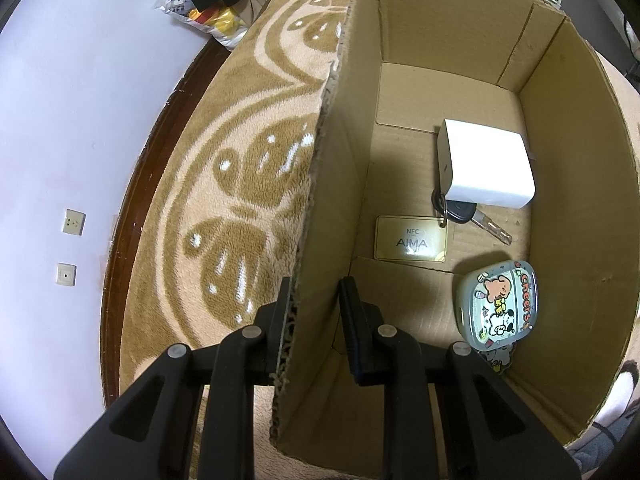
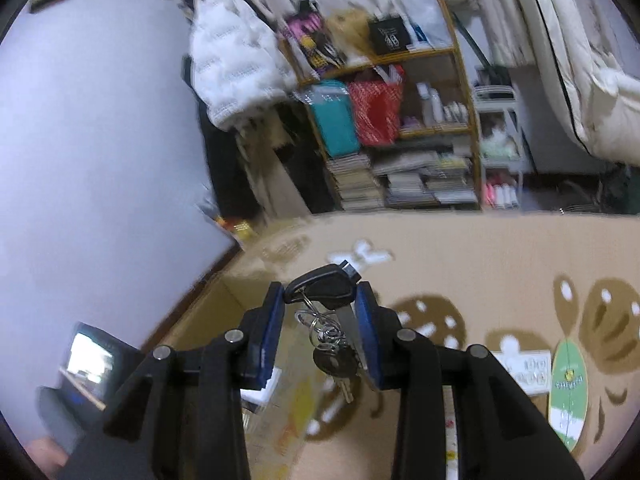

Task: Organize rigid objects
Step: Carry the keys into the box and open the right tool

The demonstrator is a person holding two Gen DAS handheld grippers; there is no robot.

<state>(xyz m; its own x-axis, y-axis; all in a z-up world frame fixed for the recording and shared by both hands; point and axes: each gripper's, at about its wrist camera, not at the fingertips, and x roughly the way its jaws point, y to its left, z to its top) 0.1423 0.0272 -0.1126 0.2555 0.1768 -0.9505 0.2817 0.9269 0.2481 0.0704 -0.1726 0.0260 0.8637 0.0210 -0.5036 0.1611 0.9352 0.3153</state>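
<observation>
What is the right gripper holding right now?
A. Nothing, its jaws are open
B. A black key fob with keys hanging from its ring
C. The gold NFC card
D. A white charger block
B: in the right wrist view the right gripper is shut on the black key fob, with the ring and smaller keys dangling below between the blue pads.
</observation>
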